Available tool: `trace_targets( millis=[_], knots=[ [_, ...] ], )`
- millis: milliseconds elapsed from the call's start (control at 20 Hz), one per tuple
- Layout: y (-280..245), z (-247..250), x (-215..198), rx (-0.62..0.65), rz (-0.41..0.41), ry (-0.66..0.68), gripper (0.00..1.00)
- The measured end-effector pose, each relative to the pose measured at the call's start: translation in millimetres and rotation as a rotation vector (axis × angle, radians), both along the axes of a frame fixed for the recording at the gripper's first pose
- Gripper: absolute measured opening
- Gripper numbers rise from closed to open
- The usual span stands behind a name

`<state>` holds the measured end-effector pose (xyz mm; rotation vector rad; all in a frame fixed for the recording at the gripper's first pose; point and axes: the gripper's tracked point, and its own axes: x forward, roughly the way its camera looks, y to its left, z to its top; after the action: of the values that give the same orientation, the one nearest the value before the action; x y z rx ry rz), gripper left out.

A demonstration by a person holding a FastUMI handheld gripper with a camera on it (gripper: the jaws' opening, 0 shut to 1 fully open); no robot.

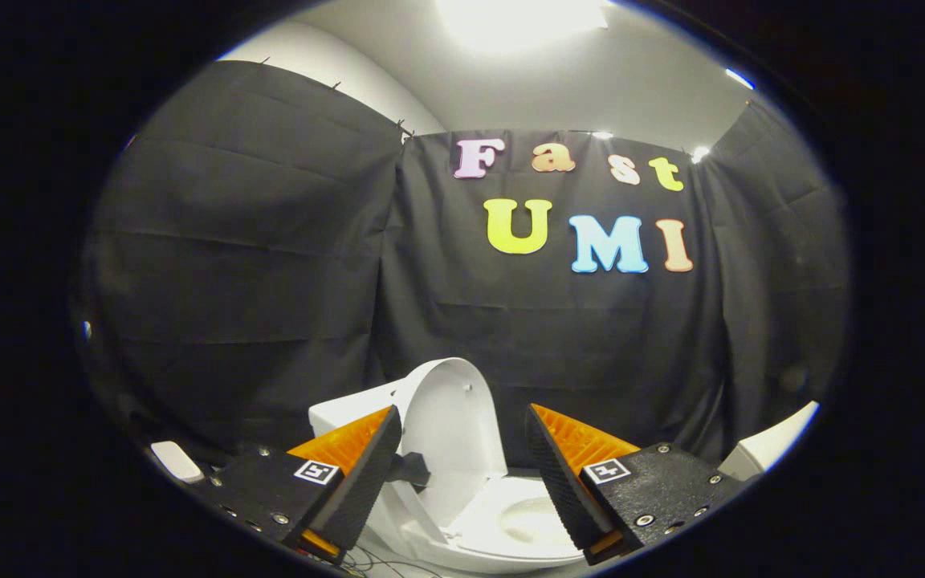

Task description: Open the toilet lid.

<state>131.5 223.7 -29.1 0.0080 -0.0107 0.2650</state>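
Note:
A white toilet point(511, 526) stands just ahead of my fingers, in front of the black cloth wall. Its lid point(453, 425) is raised and stands upright, leaning back toward the white tank point(342, 413). The seat and the bowl below it lie exposed between my fingers. My gripper point(462, 449) is open, with a wide gap and nothing held. The left finger point(358, 470) is near the lid's left edge; whether it touches the lid I cannot tell. The right finger point(563, 470) hangs over the right side of the bowl.
Black cloth walls close the booth behind and on both sides of the toilet. A white object point(768, 445) shows to the right of my right finger. A small white item point(176, 461) lies to the left. A bright ceiling light point(519, 20) glares overhead.

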Motion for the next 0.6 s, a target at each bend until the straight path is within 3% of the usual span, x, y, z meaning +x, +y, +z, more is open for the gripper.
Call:
trace_targets(
  millis=[250, 450, 600],
  knots=[
    [-91, 35, 7, -0.010, -0.081, -0.080, 0.95],
    [-150, 38, 14, 0.070, -0.131, -0.081, 0.95],
    [-191, 34, 16, 0.031, -0.193, -0.072, 0.95]
  ],
)
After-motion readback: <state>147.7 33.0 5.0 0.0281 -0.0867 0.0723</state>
